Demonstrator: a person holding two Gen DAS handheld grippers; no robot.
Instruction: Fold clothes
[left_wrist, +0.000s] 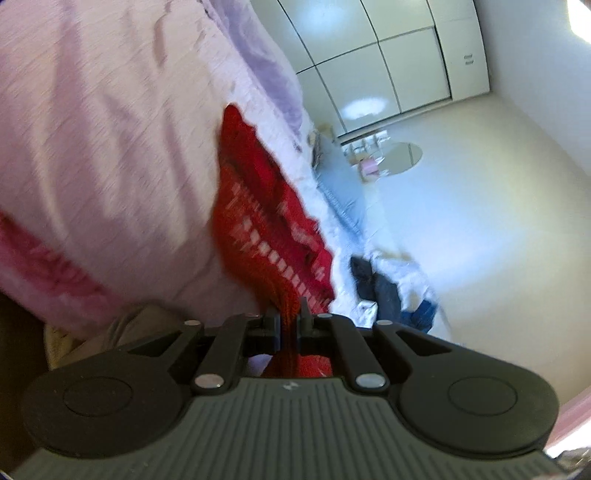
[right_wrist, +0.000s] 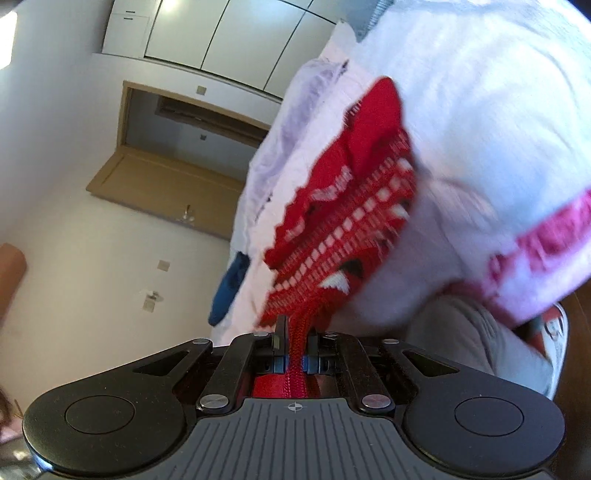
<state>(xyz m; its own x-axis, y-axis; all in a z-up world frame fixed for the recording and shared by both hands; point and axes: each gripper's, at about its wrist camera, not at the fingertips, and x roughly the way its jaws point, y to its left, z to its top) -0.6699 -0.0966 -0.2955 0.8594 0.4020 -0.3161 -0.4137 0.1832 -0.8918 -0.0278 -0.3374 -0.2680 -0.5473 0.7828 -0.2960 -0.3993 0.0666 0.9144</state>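
**Left wrist view: both grippers clamp the red knit above the bed**

Left wrist view shows our left gripper (left_wrist: 289, 314) clenched on a bunched edge of the red knitted garment (left_wrist: 258, 221), the wool squeezed between the two black fingers and trailing back under the body of the tool. In the right wrist view our right gripper (right_wrist: 295, 332) does the same, pinched tight on another gathered part of that garment (right_wrist: 354, 192), which carries rows of pale squares.

The garment stretches away from both grips and lies against the pink bedspread (left_wrist: 110, 129), with a lilac cloth (left_wrist: 266, 62) further along it. We judge that we hold two edges at once so that the knit hangs taut and can be laid flat before a fold; both views are tilted and smeared, so we are probably mid-swing.

Other clothes wait: a dark garment (left_wrist: 373, 284) and a blue one (right_wrist: 229, 291) lie near the bed's edge. White wardrobe doors (left_wrist: 388, 55) stand behind.
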